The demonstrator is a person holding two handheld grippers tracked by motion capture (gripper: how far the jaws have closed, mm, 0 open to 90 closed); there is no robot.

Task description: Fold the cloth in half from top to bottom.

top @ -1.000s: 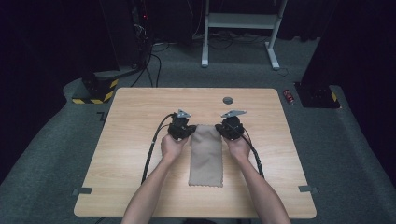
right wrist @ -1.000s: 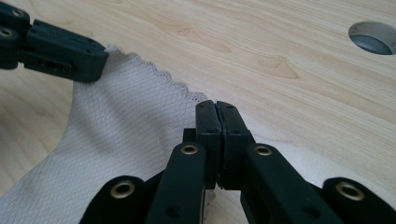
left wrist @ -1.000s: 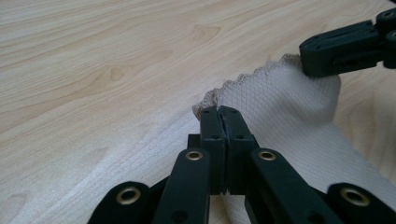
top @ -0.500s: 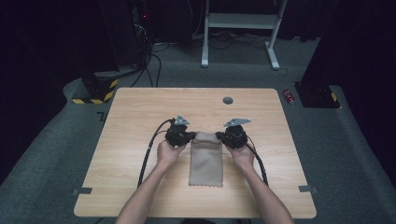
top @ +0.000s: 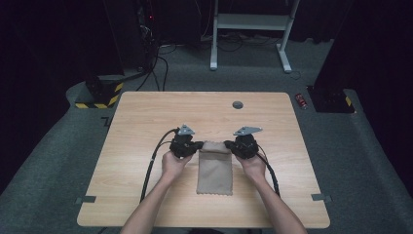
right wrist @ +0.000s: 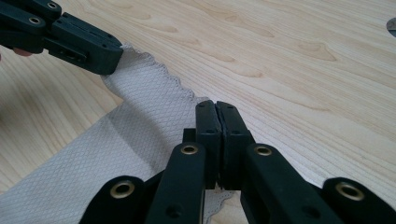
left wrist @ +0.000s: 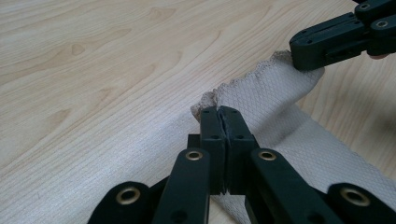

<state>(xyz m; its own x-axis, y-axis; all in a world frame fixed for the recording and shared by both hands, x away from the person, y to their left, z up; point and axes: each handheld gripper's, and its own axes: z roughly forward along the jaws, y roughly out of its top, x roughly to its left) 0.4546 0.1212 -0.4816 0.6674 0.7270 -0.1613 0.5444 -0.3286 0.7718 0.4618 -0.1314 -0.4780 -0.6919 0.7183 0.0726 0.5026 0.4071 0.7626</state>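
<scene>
A beige cloth [top: 215, 168] with a scalloped edge lies on the wooden table [top: 146, 117], its far end lifted and curled back toward the person. My left gripper [top: 196, 145] is shut on the far left corner of the cloth [left wrist: 261, 98]. My right gripper [top: 230, 145] is shut on the far right corner of the cloth [right wrist: 144, 116]. In the left gripper view, my left gripper [left wrist: 223, 112] pinches the cloth's edge, with the other gripper's jaws at upper right. In the right gripper view, my right gripper [right wrist: 215, 106] does likewise, the other at upper left.
A small dark round cap [top: 237, 104] sits in the table near its far edge. Cables [top: 152, 161] trail from both grippers toward the table's front. Bare wood surrounds the cloth on all sides. A red object [top: 303, 101] lies on the floor beyond the right far corner.
Both grippers have drawn the cloth's far end back toward the person, so the flat part of the cloth looks shorter and its far edge now folds over.
</scene>
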